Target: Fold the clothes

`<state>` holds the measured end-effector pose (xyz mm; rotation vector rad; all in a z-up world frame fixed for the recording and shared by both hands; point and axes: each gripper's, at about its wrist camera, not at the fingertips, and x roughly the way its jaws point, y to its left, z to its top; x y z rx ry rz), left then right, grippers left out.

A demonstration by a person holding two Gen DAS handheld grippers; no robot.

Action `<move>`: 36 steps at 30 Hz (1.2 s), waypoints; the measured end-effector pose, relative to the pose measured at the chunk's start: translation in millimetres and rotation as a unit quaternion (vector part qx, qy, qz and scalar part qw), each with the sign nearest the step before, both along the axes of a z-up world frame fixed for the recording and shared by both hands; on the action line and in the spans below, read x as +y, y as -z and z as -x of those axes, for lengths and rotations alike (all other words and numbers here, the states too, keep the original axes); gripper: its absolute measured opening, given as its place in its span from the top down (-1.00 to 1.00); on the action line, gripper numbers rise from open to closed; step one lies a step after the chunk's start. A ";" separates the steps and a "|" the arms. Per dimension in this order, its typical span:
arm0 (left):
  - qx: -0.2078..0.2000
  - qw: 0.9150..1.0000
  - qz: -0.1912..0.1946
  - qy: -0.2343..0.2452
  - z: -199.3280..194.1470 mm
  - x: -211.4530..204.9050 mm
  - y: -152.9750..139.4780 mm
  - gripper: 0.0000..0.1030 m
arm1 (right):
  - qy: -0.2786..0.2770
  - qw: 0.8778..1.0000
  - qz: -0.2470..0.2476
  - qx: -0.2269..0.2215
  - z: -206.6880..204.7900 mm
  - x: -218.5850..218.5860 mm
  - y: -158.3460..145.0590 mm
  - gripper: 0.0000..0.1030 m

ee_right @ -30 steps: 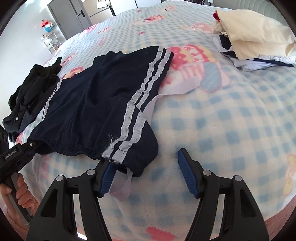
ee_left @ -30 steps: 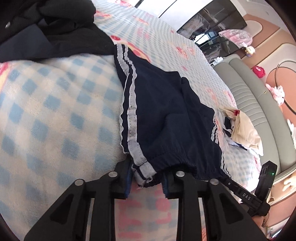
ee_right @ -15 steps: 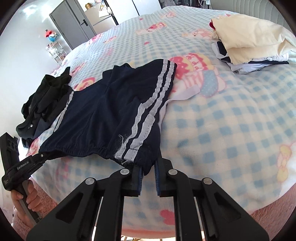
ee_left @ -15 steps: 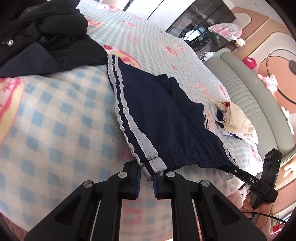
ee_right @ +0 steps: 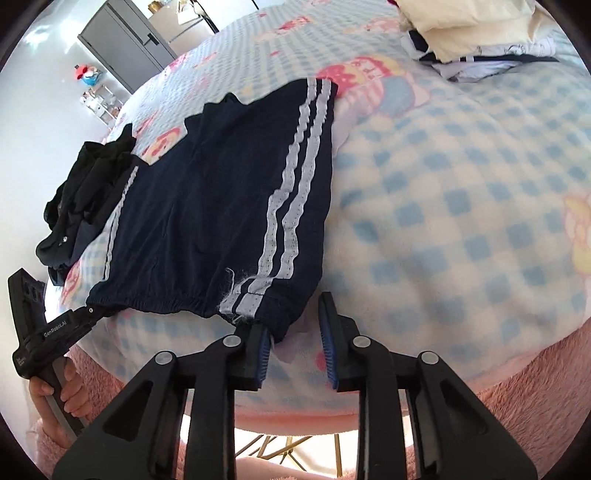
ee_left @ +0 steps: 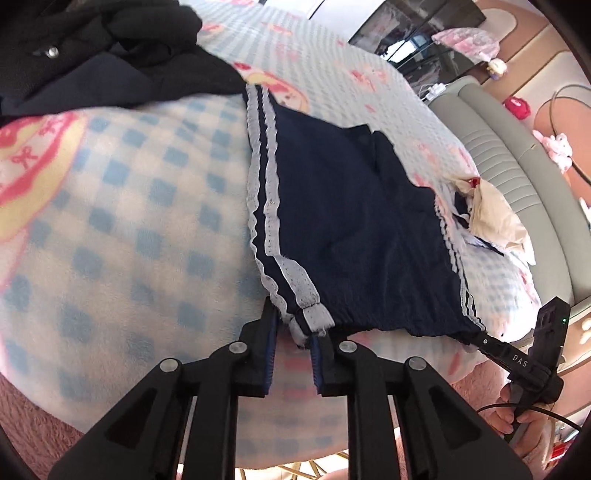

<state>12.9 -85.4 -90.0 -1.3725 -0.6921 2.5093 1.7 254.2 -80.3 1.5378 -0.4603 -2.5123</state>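
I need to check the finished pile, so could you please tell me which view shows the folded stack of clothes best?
The right wrist view: the folded stack lies large and sharp at top right, cream garment over navy-trimmed layers, though the frame crops it. The left wrist view shows it smaller and crumpled-looking, beyond the navy shorts.

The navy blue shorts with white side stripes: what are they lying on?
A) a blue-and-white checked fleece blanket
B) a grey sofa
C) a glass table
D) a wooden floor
A: the navy blue shorts with white side stripes lie spread flat on the blue-and-white checked fleece blanket that covers the bed.
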 end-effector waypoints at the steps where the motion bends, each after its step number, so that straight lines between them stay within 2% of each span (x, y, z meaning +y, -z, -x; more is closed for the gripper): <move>1: 0.012 1.000 -0.002 0.002 -3.2 -1.3 -6.1 0.33 | -0.006 1.000 -0.009 0.008 -0.9 -0.2 -5.8 0.35; 2: 0.023 1.000 -0.004 0.003 -5.8 -2.9 -12.0 0.22 | -0.012 1.000 -0.016 0.014 -1.7 -0.2 -11.0 0.31; 3: 0.032 0.999 -0.005 0.007 -7.7 -4.3 -17.7 0.20 | -0.018 1.000 -0.020 0.016 -2.1 0.6 -15.0 0.24; 5: 0.041 0.999 -0.004 0.014 -9.5 -9.9 -28.4 0.20 | -0.029 0.999 -0.020 0.011 -2.7 3.1 -19.8 0.22; 9: 0.065 0.997 -0.037 0.027 -14.7 -14.4 -60.8 0.22 | -0.042 0.998 -0.051 -0.002 -7.6 1.9 -24.8 0.22; 15: 0.048 0.995 0.076 0.050 17.3 14.1 -62.7 0.24 | 0.009 0.997 -0.063 0.038 -13.4 16.9 -53.0 0.22; 17: 0.039 0.995 0.073 0.059 24.7 24.3 -55.0 0.24 | 0.022 0.994 -0.084 0.063 -9.9 16.1 -65.9 0.21; 19: 0.023 0.996 0.057 0.066 31.1 32.8 -43.6 0.24 | 0.017 0.993 -0.088 0.074 -3.7 11.2 -70.9 0.05; 21: -0.005 0.995 0.071 0.072 36.7 40.0 -26.7 0.21 | 0.004 0.994 -0.080 0.072 2.8 4.8 -67.2 0.05; 24: -0.048 0.991 0.109 0.054 36.9 39.9 -5.3 0.21 | -0.017 0.997 -0.068 0.042 10.4 -6.8 -42.8 0.05; 26: -0.042 0.994 0.097 0.034 26.8 30.3 -7.1 0.21 | -0.012 0.997 -0.064 0.031 9.0 -7.5 -26.8 0.05; 28: -0.019 0.996 0.083 0.028 16.0 23.1 -17.4 0.21 | 0.002 0.998 -0.056 0.026 5.9 -4.7 -14.2 0.05; 32: 0.029 0.994 0.090 0.053 10.4 24.7 -36.6 0.20 | 0.023 0.998 -0.036 0.041 3.5 2.5 -15.0 0.05; 36: 0.012 0.994 0.091 0.061 29.1 34.6 -28.8 0.19 | -0.003 0.997 -0.053 0.051 19.4 -8.0 -22.2 0.05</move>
